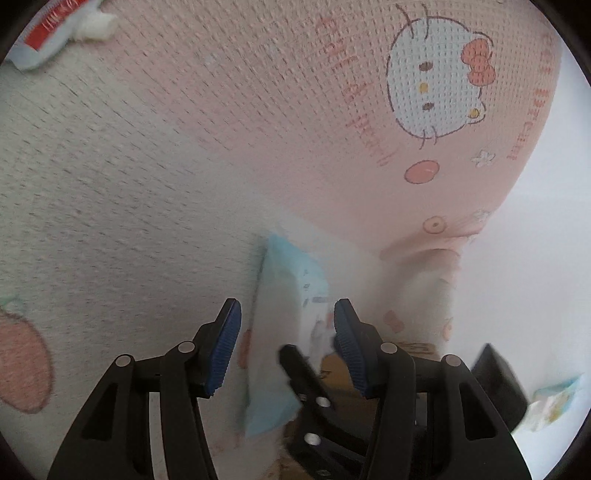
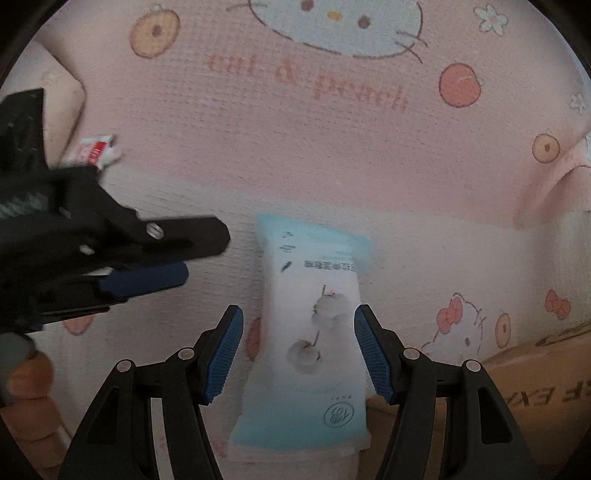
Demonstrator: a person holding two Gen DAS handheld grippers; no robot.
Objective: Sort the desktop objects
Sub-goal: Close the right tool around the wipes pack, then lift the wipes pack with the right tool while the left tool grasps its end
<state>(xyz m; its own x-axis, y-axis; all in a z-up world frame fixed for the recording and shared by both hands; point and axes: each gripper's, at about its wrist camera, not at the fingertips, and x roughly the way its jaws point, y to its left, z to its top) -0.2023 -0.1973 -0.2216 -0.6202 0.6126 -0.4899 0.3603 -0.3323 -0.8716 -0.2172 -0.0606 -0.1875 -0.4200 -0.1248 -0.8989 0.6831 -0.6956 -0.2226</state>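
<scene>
Surface: a pink and white textured cloth [image 2: 295, 122] printed with cartoon cats, peaches and the words "cat & peach" covers the bench and fills both views. In the left wrist view the same cloth [image 1: 258, 110] runs to its edge at the right, with plain white beyond.

Cardboard box [image 2: 535, 369]: brown, with dark lettering, at lower right of the right wrist view, just beside the right tongs' outer finger. A brown patch low between the left tongs' fingers may be the same box; cannot tell.

Wipes packet [image 2: 314, 332]: pale blue and white, printed with cotton bolls, lying lengthwise on the cloth. It sits between the fingers of the right tongs [image 2: 298, 349]. Those tongs are spread wide; both blue pads are close to the packet's sides, but contact cannot be confirmed.

Left tongs [image 1: 287, 345]: also spread wide, empty. In its own view the wipes packet [image 1: 280, 332] appears between and ahead of its fingers, blurred, with the tip of the right tongs intruding from below. From the right wrist view the left tongs [image 2: 177, 258] enter from the left, tips near the packet's upper left corner, apart from it. A hand [image 2: 26, 398] shows at lower left.

Small tube [image 2: 94, 151]: white with a red label, lying on the cloth at far left, well apart from the packet; also seen at top left [image 1: 62, 26] of the left wrist view.

Small blue-white packet [image 1: 554, 406]: at the right edge of the left wrist view, blurred.
</scene>
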